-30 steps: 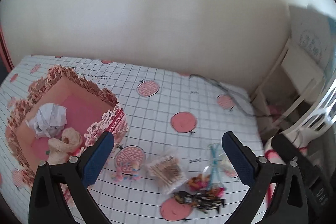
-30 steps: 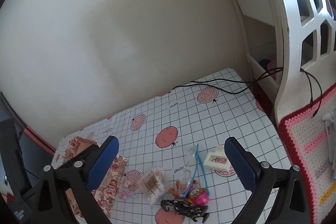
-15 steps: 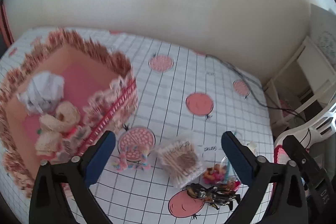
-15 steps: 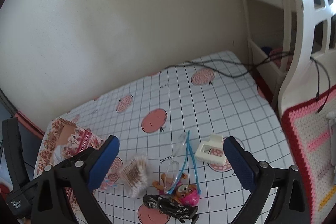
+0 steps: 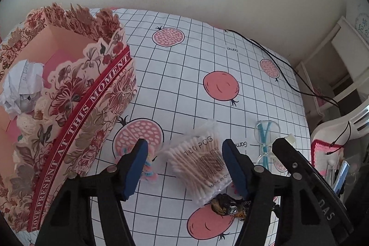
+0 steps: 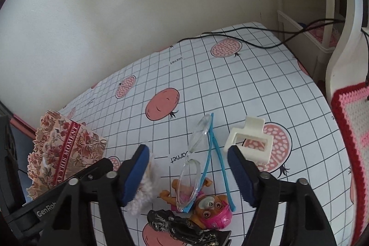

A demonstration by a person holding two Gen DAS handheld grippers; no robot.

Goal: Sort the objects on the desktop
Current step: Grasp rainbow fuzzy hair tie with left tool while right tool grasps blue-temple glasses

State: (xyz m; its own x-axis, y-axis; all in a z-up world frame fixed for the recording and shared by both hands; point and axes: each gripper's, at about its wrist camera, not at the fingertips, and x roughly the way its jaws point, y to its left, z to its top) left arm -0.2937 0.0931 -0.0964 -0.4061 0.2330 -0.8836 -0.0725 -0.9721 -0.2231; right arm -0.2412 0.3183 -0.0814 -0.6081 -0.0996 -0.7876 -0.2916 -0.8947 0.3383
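Left gripper [image 5: 184,167] straddles the bag of cotton swabs [image 5: 199,164], jaws wide and holding nothing.

Both pads stand clear of the bag on either side — it lies flat on the gridded tablecloth [image 5: 184,66], just right of the floral gift box [image 5: 76,93], which already holds crumpled paper [image 5: 22,87]. I judge the bag light, soft and slippery: thin plastic over loose sticks, so a squeeze across its middle, where the swabs bunch thickest, should hold better than a corner. Right gripper [image 6: 188,175] is also spread and empty — poised over the clear glasses [image 6: 196,153], beside the white hair clip [image 6: 250,142] and the toy pup [image 6: 207,206].
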